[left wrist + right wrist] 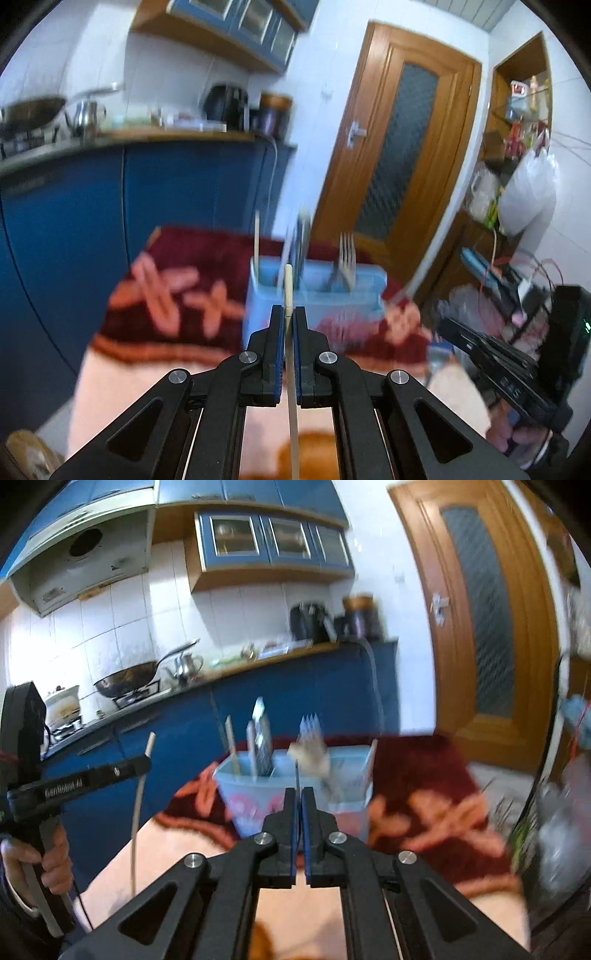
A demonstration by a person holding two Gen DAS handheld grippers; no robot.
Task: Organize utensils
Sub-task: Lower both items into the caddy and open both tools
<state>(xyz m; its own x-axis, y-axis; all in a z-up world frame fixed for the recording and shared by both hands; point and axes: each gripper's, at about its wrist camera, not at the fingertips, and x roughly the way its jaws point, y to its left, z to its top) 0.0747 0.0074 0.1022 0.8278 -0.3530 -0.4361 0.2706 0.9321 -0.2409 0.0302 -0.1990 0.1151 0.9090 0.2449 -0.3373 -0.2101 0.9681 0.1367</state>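
Left gripper (pixel 289 314): black, hard-edged arms with blue pads, clamped on one pale, slender chopstick (pixel 291 354) that runs lengthwise between the pads, its tip just past them.
Right gripper (pixel 298 794): same black build, pads pressed on a thin dark metal handle (pixel 296 771); what utensil it belongs to is too blurred to tell.
Table cover (pixel 173 291): soft dark-red cloth with pink flower shapes, over a pale pink surface.
Utensil holder (pixel 317 295): light blue plastic box with compartments, standing on the cloth just beyond both grippers.
Inside holder: one upright chopstick (pixel 256 240), flat metal blades (pixel 301 247) in the middle, silver forks (pixel 346 258) on the right, number unclear.
Only the right wrist view shows: a hand (pixel 55 864) gripping the left gripper's handle, and a wok (pixel 127 681).
Far: blue cabinets (pixel 184 192), wooden door (pixel 399 147).
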